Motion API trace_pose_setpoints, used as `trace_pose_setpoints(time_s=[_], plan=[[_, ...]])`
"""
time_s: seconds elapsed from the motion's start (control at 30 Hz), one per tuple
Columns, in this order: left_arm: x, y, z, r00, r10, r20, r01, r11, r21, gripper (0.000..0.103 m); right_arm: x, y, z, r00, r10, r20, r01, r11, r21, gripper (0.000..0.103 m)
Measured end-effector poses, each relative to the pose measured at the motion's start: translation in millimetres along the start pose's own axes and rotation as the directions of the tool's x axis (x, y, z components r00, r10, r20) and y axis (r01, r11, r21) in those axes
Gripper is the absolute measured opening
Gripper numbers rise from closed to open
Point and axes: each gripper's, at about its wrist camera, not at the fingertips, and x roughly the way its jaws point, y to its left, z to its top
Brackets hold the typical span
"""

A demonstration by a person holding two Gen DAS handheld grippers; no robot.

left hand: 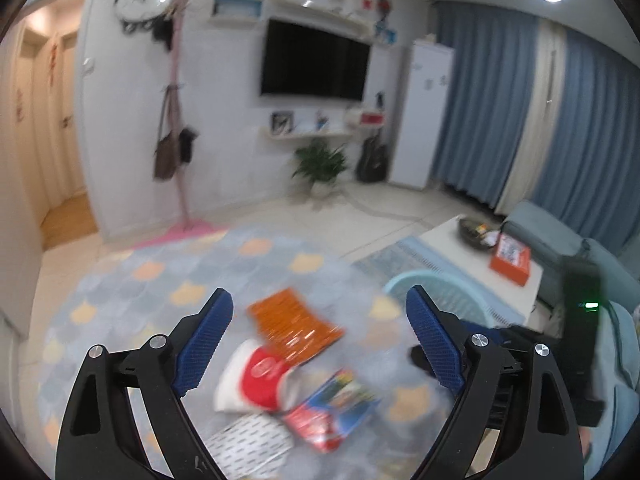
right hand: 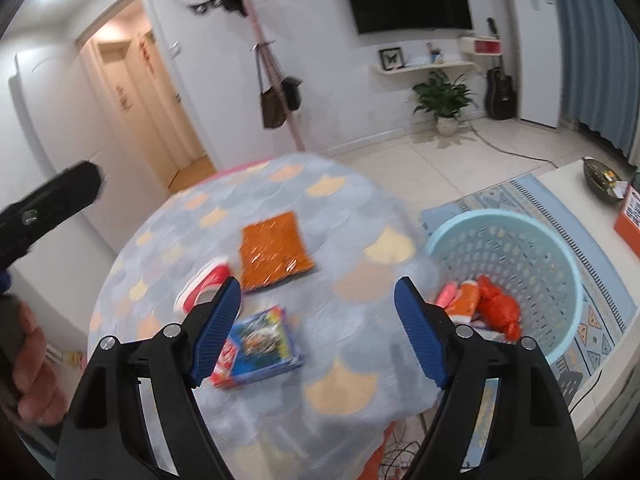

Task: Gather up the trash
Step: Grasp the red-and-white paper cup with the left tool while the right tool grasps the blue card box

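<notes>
Right wrist view: right gripper spread wide, empty; left gripper likewise. Trash on round table: orange packet, red cup, blue wrapper. Basket beside table, partly filled. Best to descend squarely, pinch one piece, lift clear. Living room, tiled floor, television.

no legible text, packaging print blurred

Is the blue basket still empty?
No, the right wrist view shows the light blue basket already holding an orange-red bag and other wrappers at its bottom.
</notes>
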Motion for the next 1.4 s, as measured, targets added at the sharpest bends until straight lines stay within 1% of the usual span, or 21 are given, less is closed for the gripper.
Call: trace_pose_setpoints(time_s=[0.1,0.17,0.27,0.3,0.4,0.47,0.53,0.57,0.63,0.7,0.8,0.87,0.93,1.0,1.07,1.1,1.13,1.2,1.23,1.3,1.4], plan=[[25.1,24.3,-16.8,0.995,0.048,-0.088,-0.048,0.999,-0.003,0.086,13.7,17.8,-15.1,0.999,0.012,-0.053,-0.013,0.999,-0.035,0.075],[40.7,35.7,-29.1,0.989,0.087,-0.12,-0.088,0.996,-0.002,0.086,23.1,30.7,-27.5,0.995,0.016,-0.097,-0.021,0.998,-0.053,0.075],[60.7,51.0,-44.6,0.981,0.056,-0.188,-0.063,0.997,-0.034,0.086,30.8,47.5,-42.4,0.988,0.063,-0.144,-0.073,0.995,-0.063,0.075],[66.6,53.0,-49.8,0.977,0.054,-0.208,-0.062,0.998,-0.033,0.086,33.0,56.4,-47.9,0.986,0.063,-0.155,-0.077,0.994,-0.083,0.077],[77.6,54.6,-63.3,0.966,0.074,-0.248,-0.08,0.997,-0.011,0.085,38.3,75.9,-61.1,0.987,0.015,-0.163,-0.041,0.986,-0.161,0.082],[80.5,56.9,-70.7,0.963,0.065,-0.261,-0.072,0.997,-0.016,0.085,43.2,80.5,-67.2,0.985,-0.008,-0.174,-0.024,0.983,-0.181,0.083],[83.8,56.8,-76.1,0.959,0.077,-0.274,-0.081,0.997,-0.004,0.085,49.0,79.0,-71.4,0.981,-0.024,-0.192,-0.011,0.984,-0.175,0.083],[85.4,58.0,-79.9,0.954,0.095,-0.284,-0.098,0.995,0.005,0.082,51.3,77.0,-72.8,0.98,-0.038,-0.196,0.004,0.985,-0.173,0.083],[87.5,60.9,-82.0,0.949,0.103,-0.298,-0.107,0.994,0.001,0.079,53.1,71.1,-74.3,0.978,-0.07,-0.195,0.037,0.985,-0.168,0.083],[87.3,67.9,-83.5,0.948,0.095,-0.303,-0.108,0.994,-0.026,0.077,53.1,59.5,-72.0,0.977,-0.086,-0.194,0.058,0.988,-0.145,0.083],[79.1,83.7,-88.3,0.952,0.067,-0.298,-0.095,0.992,-0.082,0.077,48.2,39.9,-67.2,0.979,-0.089,-0.182,0.072,0.993,-0.096,0.083],[74.0,96.8,-92.6,0.951,0.082,-0.299,-0.117,0.988,-0.101,0.077,47.1,26.1,-62.1,0.98,-0.095,-0.177,0.086,0.995,-0.058,0.083],[65.4,112.9,-97.0,0.948,0.104,-0.3,-0.148,0.981,-0.126,0.077,43.0,13.6,-58.6,0.982,-0.073,-0.172,0.072,0.997,-0.01,0.082],[57.7,125.5,-98.1,0.949,0.105,-0.299,-0.157,0.975,-0.156,0.077,39.3,6.5,-55.4,0.982,-0.094,-0.162,0.097,0.995,0.012,0.082],[49.2,134.3,-97.0,0.955,0.076,-0.286,-0.134,0.973,-0.19,0.077,34.4,4.0,-53.5,0.984,-0.09,-0.151,0.095,0.995,0.026,0.082],[45.1,137.5,-95.7,0.962,0.028,-0.272,-0.091,0.971,-0.222,0.078,34.6,3.1,-52.1,0.986,-0.078,-0.148,0.084,0.996,0.033,0.082],[43.2,138.6,-94.1,0.966,-0.043,-0.256,-0.026,0.965,-0.261,0.079,33.4,3.6,-50.6,0.988,-0.061,-0.143,0.068,0.997,0.042,0.082],[45.7,139.3,-91.9,0.962,-0.133,-0.238,0.051,0.945,-0.323,0.082,32.1,8.2,-46.7,0.991,-0.027,-0.131,0.034,0.998,0.051,0.082],[50.7,139.9,-91.2,0.957,-0.158,-0.243,0.063,0.931,-0.359,0.083,33.7,11.5,-45.4,0.991,-0.02,-0.129,0.027,0.999,0.048,0.082],[61.7,139.7,-91.0,0.95,-0.153,-0.271,0.037,0.919,-0.392,0.084,39.2,17.1,-43.1,0.991,-0.017,-0.135,0.023,0.999,0.037,0.082],[78.9,134.3,-90.5,0.941,-0.131,-0.312,-0.002,0.92,-0.392,0.084,52.4,25.4,-41.7,0.988,-0.005,-0.155,0.01,1.0,0.03,0.082]])
